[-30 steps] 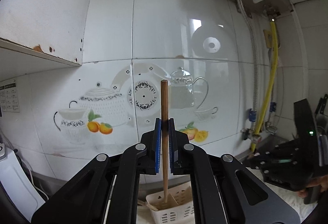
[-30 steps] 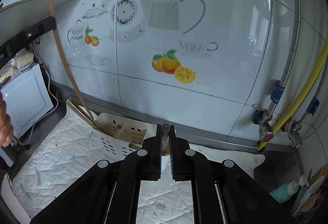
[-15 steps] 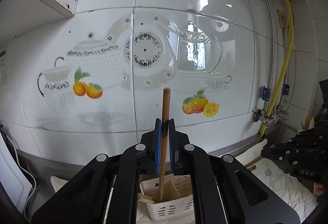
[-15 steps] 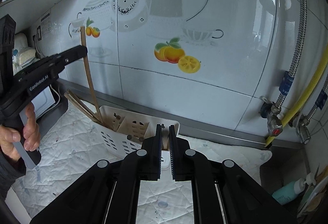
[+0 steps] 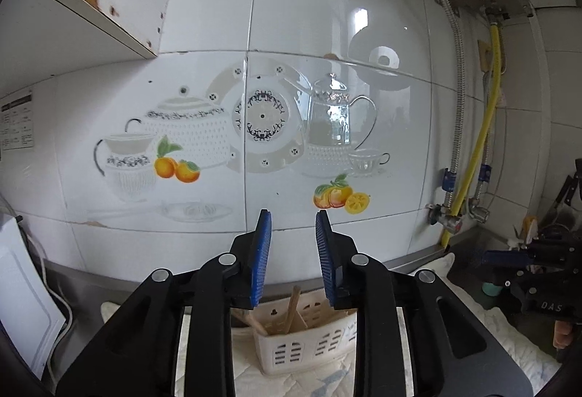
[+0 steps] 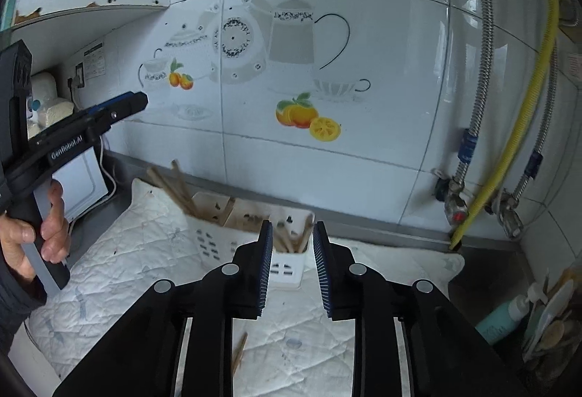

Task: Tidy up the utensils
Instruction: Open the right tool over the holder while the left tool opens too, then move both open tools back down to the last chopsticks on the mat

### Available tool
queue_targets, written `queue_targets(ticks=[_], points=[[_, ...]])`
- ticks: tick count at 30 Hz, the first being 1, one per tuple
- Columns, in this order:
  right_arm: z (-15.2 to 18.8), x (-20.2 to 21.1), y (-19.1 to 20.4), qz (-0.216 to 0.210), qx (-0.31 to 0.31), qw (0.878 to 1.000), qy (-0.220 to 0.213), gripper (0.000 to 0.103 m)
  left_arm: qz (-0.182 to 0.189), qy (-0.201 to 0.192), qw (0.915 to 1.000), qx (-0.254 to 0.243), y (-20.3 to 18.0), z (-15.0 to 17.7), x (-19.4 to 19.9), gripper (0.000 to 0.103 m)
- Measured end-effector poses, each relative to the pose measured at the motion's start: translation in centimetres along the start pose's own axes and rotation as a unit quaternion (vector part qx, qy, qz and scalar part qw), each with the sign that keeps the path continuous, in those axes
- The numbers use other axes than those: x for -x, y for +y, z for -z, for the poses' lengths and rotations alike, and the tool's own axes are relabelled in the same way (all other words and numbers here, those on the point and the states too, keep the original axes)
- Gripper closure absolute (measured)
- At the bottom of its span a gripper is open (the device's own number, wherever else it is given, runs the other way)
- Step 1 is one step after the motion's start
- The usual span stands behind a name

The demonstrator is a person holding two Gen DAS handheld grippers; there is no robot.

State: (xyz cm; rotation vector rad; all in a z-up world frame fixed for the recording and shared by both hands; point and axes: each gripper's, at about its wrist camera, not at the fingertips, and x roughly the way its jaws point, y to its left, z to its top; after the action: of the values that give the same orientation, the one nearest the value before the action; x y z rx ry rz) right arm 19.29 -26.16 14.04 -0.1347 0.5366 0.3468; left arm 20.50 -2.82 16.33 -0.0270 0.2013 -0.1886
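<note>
Now we go big to small. Tiled wall (image 5: 203,15) with teapot decals fills the far side in both views; white quilted mat (image 6: 120,273) covers the counter below it. On the mat, against the wall, sits the white slotted utensil basket (image 5: 302,353), its compartments holding wooden chopsticks (image 6: 174,186).

What changed: a second ago each gripper was clamped on a chopstick; now both sets of jaws are opening, nothing between them. Our left gripper (image 5: 293,259) hangs above the basket, blue pads apart at a narrow gap, and a stick (image 5: 291,306) stands tilted in the compartment right under it. We read that as the one just let go. Our right gripper (image 6: 293,262) also shows a narrow empty gap, with sticks in the basket's right-end compartment just beyond its tips. In the right view the left hand (image 6: 36,237) grips its tool at the left edge.

One loose chopstick (image 6: 239,351) lies on the mat, near side, well apart from the basket, partly hidden by the right gripper frame.

Meaning for the task: two more sticks look binned; that loose one is probably next.
</note>
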Motion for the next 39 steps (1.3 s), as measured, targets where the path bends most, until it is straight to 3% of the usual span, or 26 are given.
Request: queue_targets(ticks=[1,3,4,12,19,23,29,36,39], points=[[0.5,0.5,0.2,0.002,0.001,1.000,0.000,0.078,0.003,0.002,1.0000,0.001,-0.1,0.2,0.8,0.076],[2.1,1.9,0.9,0.000,0.000,1.000,-0.002,0.076,-0.003,0.000,1.0000,-0.002,-0.3,0.8,3.0,0.050],[2.8,2.4,1.2,-0.003,-0.002,1.000,-0.002,0.076,-0.007,0.001,1.0000,-0.002,-0.4,1.2,4.0,0.047],[11.7,4.8,5.3,-0.018,-0.010,1.000,0.021,0.076,0.011,0.031,0.9994,0.014,-0.7,6.9,11.2,0.045],[20.6,3.9,8.4,-0.023,-0.037,0.997,0.066,0.076,0.003,0.092,0.9941,0.058,0.4,13.5,13.8,0.045],[23.8,2.5,9.4,-0.015,-0.048,0.995,0.090,0.076,-0.007,0.117,0.9908,0.068,0.6,16.7,15.0,0.045],[25.6,0.6,9.3,-0.015,-0.077,0.991,0.111,0.077,-0.010,0.164,0.9832,0.081,0.5,20.7,16.1,0.037],[26.5,-0.7,10.1,-0.003,-0.064,0.990,0.125,0.093,-0.005,0.202,0.9770,0.068,-1.1,24.5,17.1,0.037],[26.5,-0.3,9.8,-0.002,-0.068,0.990,0.122,0.095,0.014,0.223,0.9721,0.071,-2.2,26.0,17.1,0.038]])
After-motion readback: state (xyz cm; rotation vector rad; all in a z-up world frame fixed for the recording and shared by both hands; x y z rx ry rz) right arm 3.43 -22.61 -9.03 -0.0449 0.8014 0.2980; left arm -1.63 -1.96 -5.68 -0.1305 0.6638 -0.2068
